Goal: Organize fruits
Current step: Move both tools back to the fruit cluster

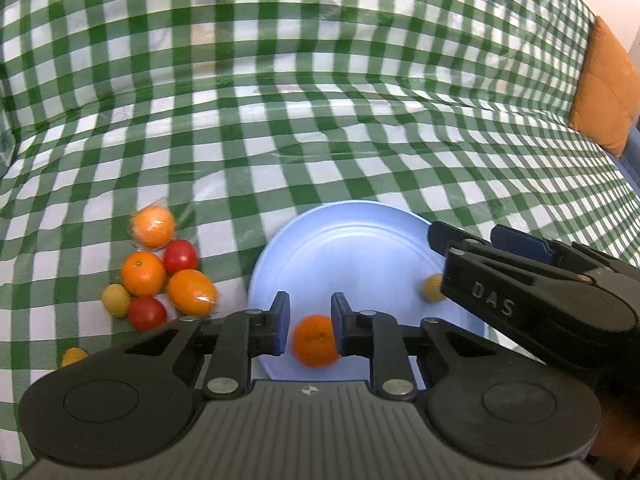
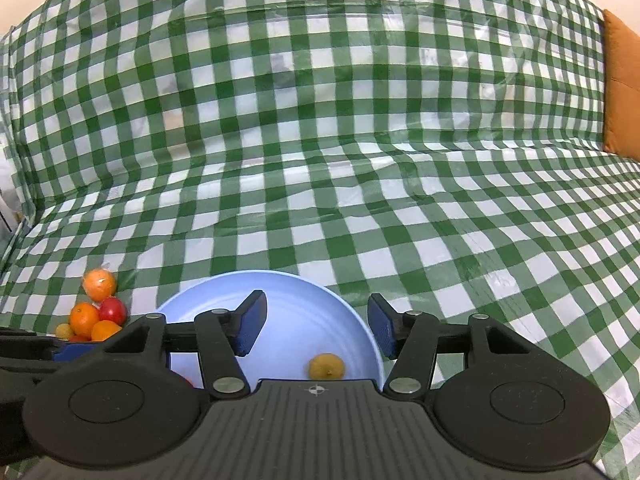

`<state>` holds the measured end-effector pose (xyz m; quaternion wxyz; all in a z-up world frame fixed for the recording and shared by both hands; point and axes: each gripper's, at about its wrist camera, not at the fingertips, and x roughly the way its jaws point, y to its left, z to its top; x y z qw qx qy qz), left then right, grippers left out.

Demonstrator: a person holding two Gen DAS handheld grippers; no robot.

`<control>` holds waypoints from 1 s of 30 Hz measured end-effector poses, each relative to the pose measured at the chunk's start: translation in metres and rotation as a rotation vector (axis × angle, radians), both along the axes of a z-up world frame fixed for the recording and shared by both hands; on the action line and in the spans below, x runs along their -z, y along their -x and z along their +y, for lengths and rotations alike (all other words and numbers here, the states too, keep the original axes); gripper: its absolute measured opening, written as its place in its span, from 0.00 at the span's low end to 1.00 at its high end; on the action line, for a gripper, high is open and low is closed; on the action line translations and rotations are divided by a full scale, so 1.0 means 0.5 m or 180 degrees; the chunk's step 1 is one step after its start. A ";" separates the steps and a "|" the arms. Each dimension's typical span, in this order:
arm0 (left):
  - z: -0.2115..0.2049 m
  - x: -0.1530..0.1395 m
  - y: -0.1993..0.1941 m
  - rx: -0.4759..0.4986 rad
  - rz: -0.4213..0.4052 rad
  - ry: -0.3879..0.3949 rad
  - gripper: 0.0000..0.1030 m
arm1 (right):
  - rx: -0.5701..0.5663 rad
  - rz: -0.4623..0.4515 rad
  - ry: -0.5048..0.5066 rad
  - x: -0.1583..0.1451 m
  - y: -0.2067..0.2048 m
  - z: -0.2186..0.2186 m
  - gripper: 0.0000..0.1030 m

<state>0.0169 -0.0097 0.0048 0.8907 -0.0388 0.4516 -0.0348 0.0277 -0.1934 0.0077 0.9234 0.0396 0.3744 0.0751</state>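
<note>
A light blue plate [image 1: 360, 248] lies on the green checked cloth. My left gripper [image 1: 310, 322] hangs over its near rim, jaws slightly apart, with an orange tangerine [image 1: 315, 342] between or just below the pads; there is a gap on its left side. A small yellow fruit [image 1: 433, 288] lies on the plate's right side, also seen in the right wrist view [image 2: 326, 366]. My right gripper [image 2: 316, 326] is open and empty above the plate [image 2: 280, 300]. It also shows in the left wrist view [image 1: 460, 248]. A pile of oranges and red tomatoes [image 1: 160, 276] lies left of the plate.
A small orange fruit [image 1: 73, 357] lies apart at the near left. An orange cushion [image 1: 606, 88] stands at the far right edge. The checked cloth [image 2: 360, 160] rises up a backrest behind. The fruit pile also shows in the right wrist view [image 2: 96, 312].
</note>
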 end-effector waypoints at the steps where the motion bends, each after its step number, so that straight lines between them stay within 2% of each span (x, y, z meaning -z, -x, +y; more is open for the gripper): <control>1: 0.008 0.000 -0.001 -0.0036 0.0003 0.0001 0.23 | -0.0017 -0.0007 -0.0008 -0.001 -0.001 0.005 0.55; 6: 0.059 -0.004 -0.009 -0.0248 0.0007 0.0018 0.23 | -0.0113 -0.0040 -0.0054 -0.009 -0.003 0.036 0.37; 8: 0.083 -0.007 -0.012 -0.0345 0.0008 0.0040 0.23 | -0.0142 -0.0062 -0.0077 -0.012 -0.002 0.048 0.33; 15: 0.148 -0.011 -0.015 -0.0557 0.0039 0.0084 0.24 | -0.0322 -0.0095 -0.0185 -0.010 -0.003 0.105 0.33; 21: 0.232 -0.009 -0.022 -0.0823 0.0103 0.0189 0.24 | -0.0676 -0.0159 -0.0341 -0.007 0.003 0.171 0.33; 24: 0.279 -0.001 -0.026 -0.0997 0.0188 0.0313 0.24 | -0.0847 -0.0196 -0.0355 -0.007 0.010 0.206 0.33; 27: 0.323 0.012 -0.025 -0.1176 0.0320 0.0547 0.24 | -0.1002 -0.0177 -0.0384 0.002 0.000 0.228 0.33; 30: 0.340 0.027 -0.028 -0.1233 0.0428 0.0715 0.24 | -0.1109 -0.0130 -0.0377 0.013 -0.008 0.250 0.33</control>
